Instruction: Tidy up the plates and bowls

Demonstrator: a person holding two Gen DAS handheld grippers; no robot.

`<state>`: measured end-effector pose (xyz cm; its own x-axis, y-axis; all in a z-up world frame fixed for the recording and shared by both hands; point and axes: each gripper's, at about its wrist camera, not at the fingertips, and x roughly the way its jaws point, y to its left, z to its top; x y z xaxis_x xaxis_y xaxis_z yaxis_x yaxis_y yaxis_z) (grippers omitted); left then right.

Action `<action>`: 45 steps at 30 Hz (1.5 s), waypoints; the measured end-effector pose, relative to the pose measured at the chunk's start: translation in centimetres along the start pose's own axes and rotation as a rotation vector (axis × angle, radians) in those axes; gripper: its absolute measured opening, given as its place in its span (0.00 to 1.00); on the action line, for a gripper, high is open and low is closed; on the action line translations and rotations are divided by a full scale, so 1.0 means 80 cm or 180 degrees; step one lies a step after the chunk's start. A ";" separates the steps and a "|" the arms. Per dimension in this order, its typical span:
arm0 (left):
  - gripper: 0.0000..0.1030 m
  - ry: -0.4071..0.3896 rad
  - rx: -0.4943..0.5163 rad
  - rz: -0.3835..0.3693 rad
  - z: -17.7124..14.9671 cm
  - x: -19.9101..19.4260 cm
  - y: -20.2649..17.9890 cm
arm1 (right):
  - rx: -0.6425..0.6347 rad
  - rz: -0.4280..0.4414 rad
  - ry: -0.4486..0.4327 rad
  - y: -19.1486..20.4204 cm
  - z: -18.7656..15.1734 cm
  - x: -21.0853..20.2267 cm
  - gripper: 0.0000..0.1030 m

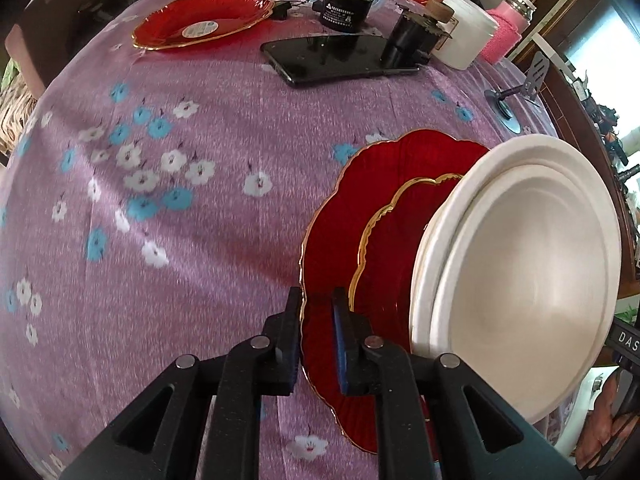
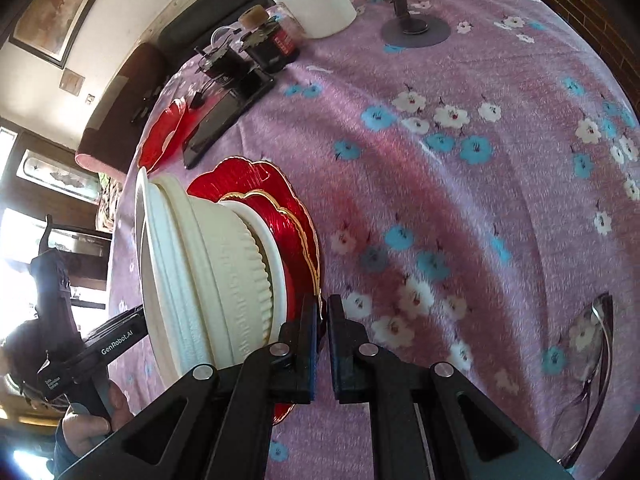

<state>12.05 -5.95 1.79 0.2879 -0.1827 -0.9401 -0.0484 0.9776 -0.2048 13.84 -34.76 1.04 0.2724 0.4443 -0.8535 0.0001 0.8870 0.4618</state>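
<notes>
A: The surface (image 1: 224, 152) wears a purple flowered cloth, soft and a little rumpled, in a lived-in room with a framed picture on the wall.

B: And nearest the cameras?

A: The left hand-held gripper (image 1: 317, 336) is clamped narrow on the scalloped rim of the big red plate (image 1: 360, 184), near 6 o'clock in its view. The right hand-held gripper (image 2: 323, 344) pinches that plate's rim from the opposite side, also at 6 o'clock. Both look closed on the plate edge.

B: So where is the stack?

A: Between the two grippers. On the big plate sit a smaller red plate (image 1: 392, 232) and white bowls (image 1: 528, 264), nested, running toward 3 o'clock in the left view. Whether the plate is lifted or only tipped, I cannot tell.

B: What worries you?

A: My guess: the grip is only on a thin, glossy rim. If either side dips or the pads slide, the bowls could shift and slide off. Uneven lifting between the two hands would do it.

B: Anything farther out?

A: A phone (image 1: 340, 60) lies at 12 o'clock, with small motors and wires (image 1: 340, 8) and a white jar (image 1: 464, 28) beyond it, and another red plate (image 1: 204, 20) at 11 o'clock. A wide swing that way could knock them. A glass thing (image 2: 592, 360) at 4 o'clock in the right view sits near that gripper's side.
</notes>
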 end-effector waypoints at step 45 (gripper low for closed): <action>0.46 -0.0787 0.0222 0.0408 -0.160 -0.094 -0.039 | -0.0656 -0.0161 -0.0228 0.000 -0.110 -0.057 0.08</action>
<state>-2.21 -9.01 6.00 0.5086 -0.0345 -0.8603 -0.0361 0.9975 -0.0613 4.17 -35.68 2.78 0.3447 0.3950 -0.8516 -0.1790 0.9182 0.3534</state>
